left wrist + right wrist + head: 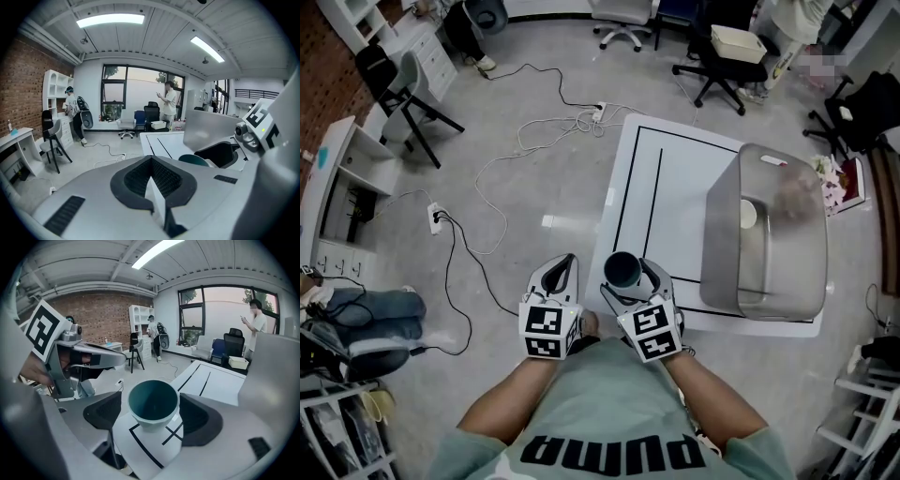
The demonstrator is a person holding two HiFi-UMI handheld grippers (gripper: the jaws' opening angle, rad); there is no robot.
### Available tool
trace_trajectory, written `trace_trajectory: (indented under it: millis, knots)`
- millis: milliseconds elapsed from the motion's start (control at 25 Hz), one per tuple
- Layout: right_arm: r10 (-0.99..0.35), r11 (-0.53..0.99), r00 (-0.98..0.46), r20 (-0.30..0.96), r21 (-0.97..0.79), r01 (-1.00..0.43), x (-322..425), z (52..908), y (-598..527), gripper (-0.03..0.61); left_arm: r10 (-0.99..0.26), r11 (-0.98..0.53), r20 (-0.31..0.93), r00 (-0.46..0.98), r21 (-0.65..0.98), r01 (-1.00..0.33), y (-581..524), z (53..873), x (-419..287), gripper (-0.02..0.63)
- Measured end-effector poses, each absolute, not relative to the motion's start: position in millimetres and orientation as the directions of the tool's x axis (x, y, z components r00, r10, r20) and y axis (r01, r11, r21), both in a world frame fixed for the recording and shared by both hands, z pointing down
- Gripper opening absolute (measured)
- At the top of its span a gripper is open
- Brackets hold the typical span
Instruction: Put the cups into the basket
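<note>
The teal cup (153,401) is being straddled, not gripped, by the wide-open jaws of the right gripper (153,420) at the near corner of the table (675,178), near the basket (727,234). The left gripper (151,183) is being held w/ jaws together, empty. Cup is being judged light, stiff, prob. slick plastic: mid-wall grip below rim advised.

cup (153,404): matt teal plastic | basket (720,253): frosted grey | table (675,178): smooth white
</note>
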State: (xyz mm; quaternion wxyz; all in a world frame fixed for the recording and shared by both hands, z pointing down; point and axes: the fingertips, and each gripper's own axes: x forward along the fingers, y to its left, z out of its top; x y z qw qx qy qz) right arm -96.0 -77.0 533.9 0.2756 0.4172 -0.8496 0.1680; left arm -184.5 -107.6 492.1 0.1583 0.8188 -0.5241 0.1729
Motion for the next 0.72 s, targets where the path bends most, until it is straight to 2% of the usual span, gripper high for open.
trace_trajectory:
  millis: [720]
  knots:
    - [-0.637,0.605,-0.478,0.605,0.008,-0.796,-104.0,546.9,-90.9,0.367,-0.776,-0.431,0.470,0.420,0.090,-0.898,-115.9,503.9,-184.5,0.006]
